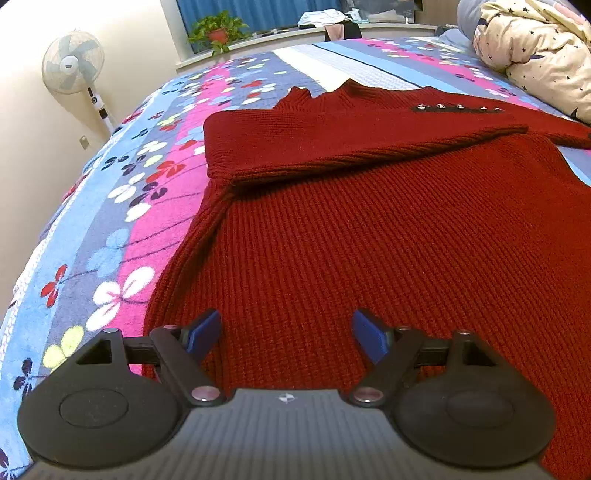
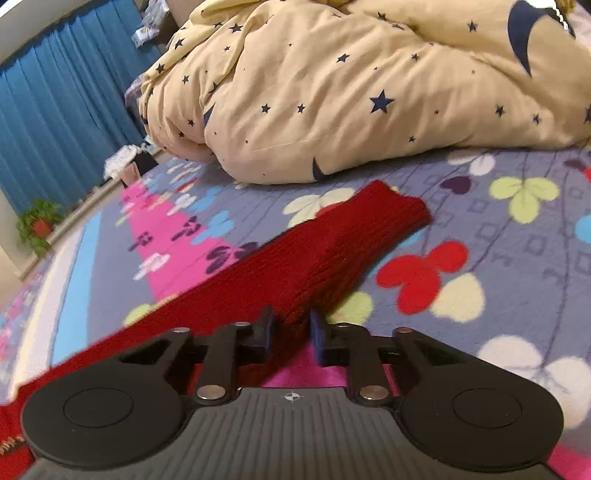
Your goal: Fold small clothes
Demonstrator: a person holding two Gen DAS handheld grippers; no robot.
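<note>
A dark red knit sweater [image 1: 369, 236] lies flat on the flowered bedspread [image 1: 122, 206], collar at the far end. One sleeve [image 1: 332, 144] is folded across its chest. My left gripper [image 1: 287, 325] hovers low over the sweater's near hem, open wide, with only flat knit under its blue pads. In the right wrist view the other sleeve [image 2: 343, 247] stretches out over the bedspread [image 2: 517, 236], cuff at the far end. My right gripper [image 2: 291, 326] is shut on this sleeve, the bunched knit pinched between its blue fingertips.
A bunched cream duvet with dark stars [image 2: 351, 92] lies just beyond the sleeve's cuff, and shows at the far right [image 1: 535, 48] in the left wrist view. A standing fan [image 1: 74, 62] is off the bed's left side. A potted plant [image 1: 218, 31] sits on the windowsill.
</note>
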